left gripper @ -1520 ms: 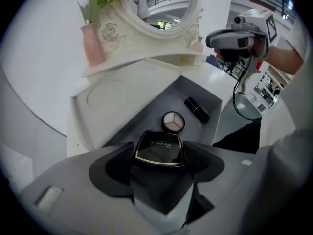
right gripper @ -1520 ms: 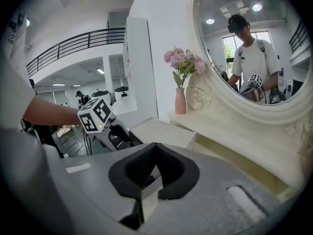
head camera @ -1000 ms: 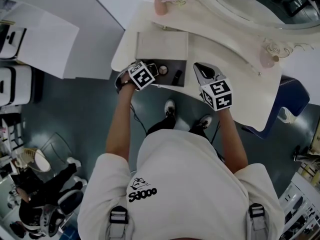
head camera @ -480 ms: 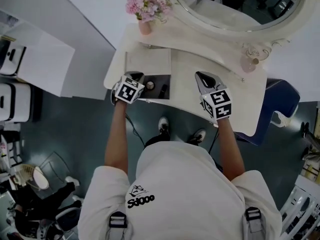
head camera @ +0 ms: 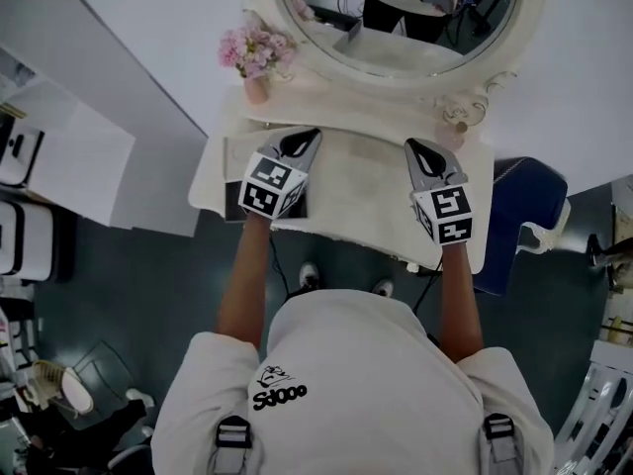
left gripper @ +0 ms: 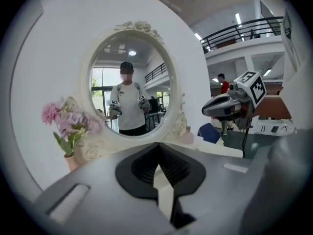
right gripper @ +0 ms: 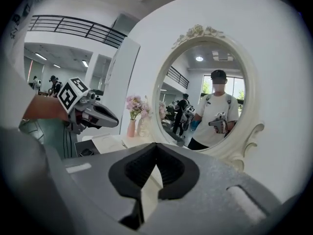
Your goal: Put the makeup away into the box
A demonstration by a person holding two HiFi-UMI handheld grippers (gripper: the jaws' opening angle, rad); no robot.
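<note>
The makeup box (right gripper: 87, 152) lies open on the left of the white vanity, its dark inside showing in the right gripper view and its pale lid (head camera: 237, 156) beside it. In the head view my left gripper (head camera: 305, 135) hangs above the box and hides most of it. Its jaws are shut with nothing between them (left gripper: 157, 145). My right gripper (head camera: 413, 144) is held over the right half of the vanity, also shut and empty (right gripper: 155, 145). Both point toward the oval mirror (head camera: 406, 18). No loose makeup item is clearly visible.
A vase of pink flowers (head camera: 255, 57) stands at the vanity's back left. A small pink bottle (head camera: 447, 132) sits at the mirror's right foot. A blue chair (head camera: 519, 206) is to the right of the vanity (head camera: 366, 181). The mirror reflects the person holding both grippers.
Both grippers have risen from the box and table toward the mirror. The left jaws have gone from open to shut. The head view has tilted up, bringing the mirror in.
</note>
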